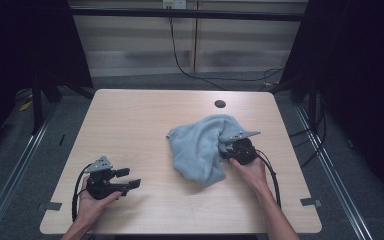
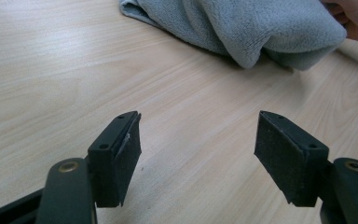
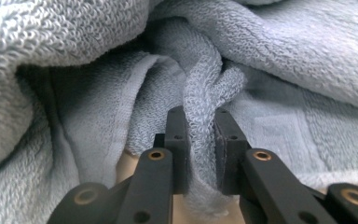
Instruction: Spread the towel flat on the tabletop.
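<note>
A light blue towel (image 1: 203, 148) was found crumpled in a loose heap on the wooden table (image 1: 145, 120), lying at about 3 o'clock from the table centre. A round cable hole (image 1: 220, 104) was located in the tabletop at 12 o'clock from the towel, apart from it.

The right gripper (image 1: 230, 148) was held against the towel's 3 o'clock edge, with its grey plate raised over the cloth. In the right gripper view, the right gripper (image 3: 200, 149) was seen nearly closed, with 1 thick fold of the towel (image 3: 270, 56) pinched between the 2 pads and pressed narrow at the point of contact. The remaining cloth was bunched above and around the jaws.

The left gripper (image 1: 128, 178) was held near the table's 7 o'clock corner, well apart from the towel, with its jaws directed toward 3 o'clock. In the left gripper view, the left gripper (image 2: 198, 147) was seen spread wide, with nothing held and bare tabletop (image 2: 65, 74) between the pads. The towel (image 2: 242, 28) lay ahead of it at 12 o'clock.
</note>
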Available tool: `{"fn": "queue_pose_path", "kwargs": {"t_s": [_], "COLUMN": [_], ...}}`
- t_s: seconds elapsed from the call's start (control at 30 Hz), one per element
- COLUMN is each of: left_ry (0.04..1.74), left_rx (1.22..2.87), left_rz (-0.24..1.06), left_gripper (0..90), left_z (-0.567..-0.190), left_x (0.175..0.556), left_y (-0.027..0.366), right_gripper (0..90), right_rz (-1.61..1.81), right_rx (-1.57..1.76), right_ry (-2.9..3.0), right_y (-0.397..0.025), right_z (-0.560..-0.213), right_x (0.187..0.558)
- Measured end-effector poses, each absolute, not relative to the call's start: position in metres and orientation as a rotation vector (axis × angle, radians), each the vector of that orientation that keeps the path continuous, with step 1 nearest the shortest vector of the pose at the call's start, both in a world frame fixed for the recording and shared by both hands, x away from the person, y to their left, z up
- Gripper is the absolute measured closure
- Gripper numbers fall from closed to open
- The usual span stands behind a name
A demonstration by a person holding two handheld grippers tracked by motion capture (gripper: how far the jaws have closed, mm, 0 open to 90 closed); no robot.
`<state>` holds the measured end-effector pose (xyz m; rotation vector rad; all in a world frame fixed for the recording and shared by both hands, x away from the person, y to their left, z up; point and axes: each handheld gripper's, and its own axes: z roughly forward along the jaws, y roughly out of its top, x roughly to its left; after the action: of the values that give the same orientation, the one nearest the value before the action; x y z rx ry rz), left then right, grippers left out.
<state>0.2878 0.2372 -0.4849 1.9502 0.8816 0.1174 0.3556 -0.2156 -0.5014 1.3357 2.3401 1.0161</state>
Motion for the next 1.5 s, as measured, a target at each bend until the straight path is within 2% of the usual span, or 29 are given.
{"fn": "queue_pose_path", "kwargs": {"t_s": [0.17, 0.3, 0.37, 0.67, 0.83, 0.9, 1.0, 1.17, 1.27, 1.33, 1.43, 1.5], "left_ry": [0.873, 0.896, 0.883, 0.833, 0.808, 0.807, 0.773, 0.685, 0.664, 0.627, 0.615, 0.623], "left_rx": [1.945, 1.869, 1.897, 1.923, 1.915, 1.926, 1.937, 1.985, 2.023, 2.046, 2.101, 2.093], "left_rz": [0.121, 0.093, 0.117, 0.084, 0.078, 0.084, 0.076, 0.049, -0.016, -0.042, -0.071, -0.061], "left_gripper": [31.3, 33.1, 33.1, 34.1, 33.9, 36.4, 37.4, 33.0, 30.7, 29.7, 25.7, 25.3], "left_z": [-0.484, -0.482, -0.482, -0.478, -0.466, -0.461, -0.452, -0.443, -0.447, -0.453, -0.461, -0.464], "left_x": [0.287, 0.287, 0.286, 0.282, 0.281, 0.284, 0.288, 0.295, 0.3, 0.302, 0.305, 0.305], "left_y": [0.237, 0.237, 0.235, 0.226, 0.221, 0.219, 0.21, 0.179, 0.154, 0.138, 0.124, 0.122], "right_gripper": [79.7, 80.3, 80.4, 80.7, 80.9, 81.0, 81.2, 81.1, 80.4, 76.6, 61.4, 55.7], "right_rz": [1.11, 1.15, 1.173, 1.193, 1.181, 1.194, 1.214, 1.213, 1.217, 1.215, 1.233, 1.221], "right_rx": [1.322, 1.284, 1.277, 1.217, 1.164, 1.156, 1.142, 1.105, 1.115, 1.102, 1.137, 1.151], "right_ry": [2.342, 2.37, 2.384, 2.448, 2.486, 2.482, 2.493, 2.531, 2.536, 2.544, 2.539, 2.53], "right_y": [-0.211, -0.201, -0.199, -0.186, -0.18, -0.179, -0.175, -0.173, -0.173, -0.173, -0.173, -0.174], "right_z": [-0.505, -0.506, -0.507, -0.506, -0.504, -0.505, -0.505, -0.504, -0.503, -0.503, -0.502, -0.501], "right_x": [0.34, 0.323, 0.318, 0.292, 0.277, 0.271, 0.257, 0.241, 0.236, 0.236, 0.237, 0.237]}}
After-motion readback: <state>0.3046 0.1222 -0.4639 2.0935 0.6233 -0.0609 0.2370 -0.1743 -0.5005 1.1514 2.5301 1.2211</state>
